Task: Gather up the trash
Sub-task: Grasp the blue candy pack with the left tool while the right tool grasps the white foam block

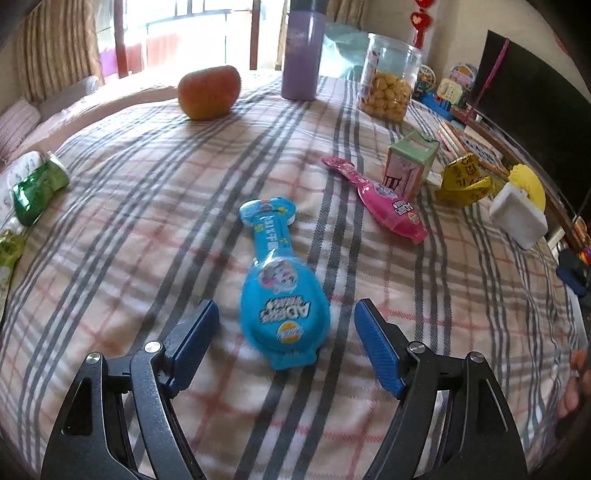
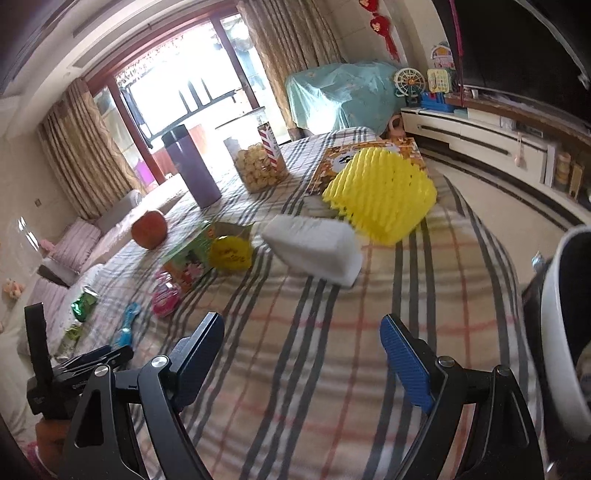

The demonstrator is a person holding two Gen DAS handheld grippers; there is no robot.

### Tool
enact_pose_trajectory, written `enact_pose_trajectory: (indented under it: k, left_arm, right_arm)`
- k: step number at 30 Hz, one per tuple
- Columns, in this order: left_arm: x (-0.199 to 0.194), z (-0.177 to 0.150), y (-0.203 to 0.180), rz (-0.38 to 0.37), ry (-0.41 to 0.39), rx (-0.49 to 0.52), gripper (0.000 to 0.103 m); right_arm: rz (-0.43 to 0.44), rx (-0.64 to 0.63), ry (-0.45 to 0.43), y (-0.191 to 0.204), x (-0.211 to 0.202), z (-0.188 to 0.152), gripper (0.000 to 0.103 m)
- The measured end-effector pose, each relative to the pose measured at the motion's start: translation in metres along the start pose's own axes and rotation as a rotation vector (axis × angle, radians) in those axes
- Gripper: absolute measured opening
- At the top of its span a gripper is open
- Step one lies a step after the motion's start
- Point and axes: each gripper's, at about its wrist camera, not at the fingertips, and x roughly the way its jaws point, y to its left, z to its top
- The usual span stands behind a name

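Trash lies scattered on the plaid cloth (image 1: pixel 147 206), with the blue wrapper (image 1: pixel 282 295) between the wide-open, empty fingers of the left gripper (image 1: pixel 286 325), while the right gripper (image 2: pixel 303 339), also spread wide and holding nothing, hovers near the white foam block (image 2: pixel 314 247).

A home living room. Ahead of the tools spreads a table under a plaid cloth (image 2: pixel 332 332), strewn with snack wrappers, an apple (image 1: pixel 209 92), a purple flask (image 1: pixel 301 55) and a jar of biscuits (image 1: pixel 388 83). Beyond them stand balcony doors (image 2: pixel 177 99) hung with brown curtains (image 2: pixel 77 147). To the left runs a striped sofa (image 2: pixel 70 247); to the right, a low TV cabinet (image 2: pixel 480 136) with toys and a red wall ornament (image 2: pixel 384 26).
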Motion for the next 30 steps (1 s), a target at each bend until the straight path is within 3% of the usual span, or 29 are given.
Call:
enact_pose_trajectory:
  k: [1,3,4,12,13,14,17,21,30]
  left_arm:
    - [0.001,0.001,-0.003,-0.002,-0.002,0.015,0.072]
    - [0.002,0.003,-0.009,-0.012,-0.007,0.043,0.051]
    - [0.002,0.003,-0.012,-0.027,-0.008,0.056,0.047]
    - [-0.007,0.000,-0.030,-0.191,-0.015,0.096,0.047]
    - [-0.007,-0.001,-0.032,-0.208,-0.012,0.099,0.047]
    - [-0.007,-0.001,-0.034,-0.223,-0.008,0.102,0.047]
    - [-0.006,0.000,-0.041,-0.275,0.002,0.115,0.047]
    - [-0.005,0.000,-0.047,-0.331,0.017,0.140,0.047]
    - [-0.004,-0.004,-0.062,-0.441,0.039,0.231,0.047]
  right_arm:
    - [0.004,-0.005,0.003,-0.002,0.006,0.005,0.088]
    - [-0.004,-0.012,0.011,-0.005,0.016,0.011,0.088]
    - [-0.011,-0.019,0.015,-0.005,0.022,0.015,0.088]
    - [-0.042,-0.098,0.046,0.002,0.059,0.035,0.087]
    - [-0.051,-0.112,0.051,0.005,0.063,0.035,0.083]
    - [-0.060,-0.123,0.060,0.006,0.066,0.035,0.070]
    - [-0.123,-0.124,0.074,0.006,0.068,0.032,0.050]
    - [-0.104,-0.044,0.069,-0.004,0.053,0.028,0.041]
    - [-0.082,0.070,0.042,0.002,0.001,-0.010,0.040]
